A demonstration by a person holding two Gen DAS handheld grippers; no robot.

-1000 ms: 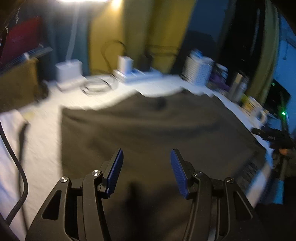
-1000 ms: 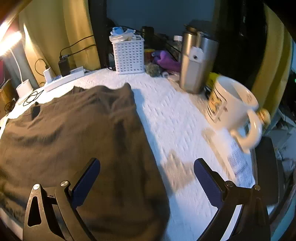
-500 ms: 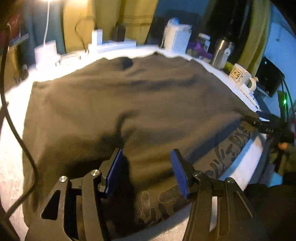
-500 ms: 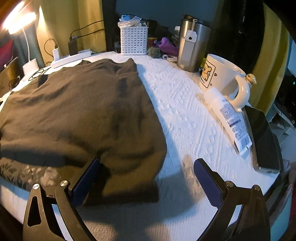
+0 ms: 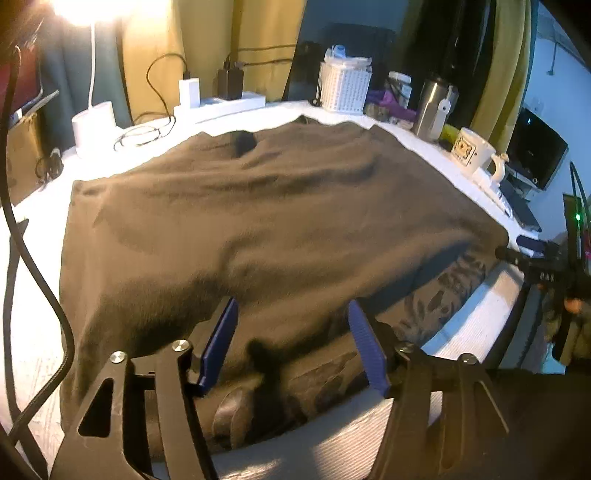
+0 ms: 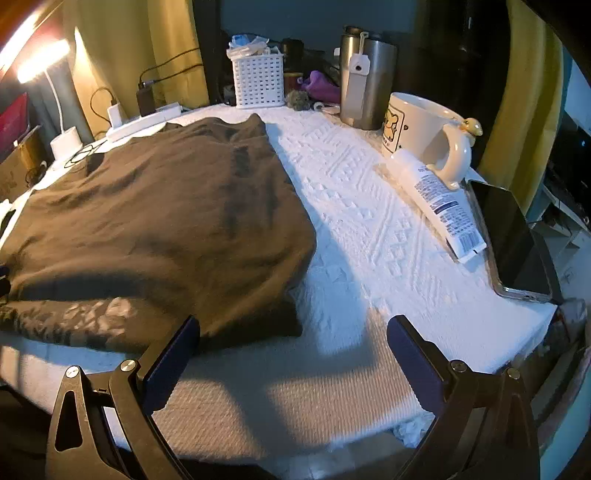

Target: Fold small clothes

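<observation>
Left gripper (image 5: 293, 343) apart over brown shirt (image 5: 266, 221) hem; right gripper (image 6: 291, 354) apart.

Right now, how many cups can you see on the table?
2: a white mug with a bear picture at the table's right edge, and a tall steel tumbler just behind it. More may hide behind the white basket.

Dim, lamp (image 5: 79, 9) glare upper left, fisheye-warped

Dark brown shirt (image 5: 280, 218), white cloth (image 6: 369, 229)
</observation>
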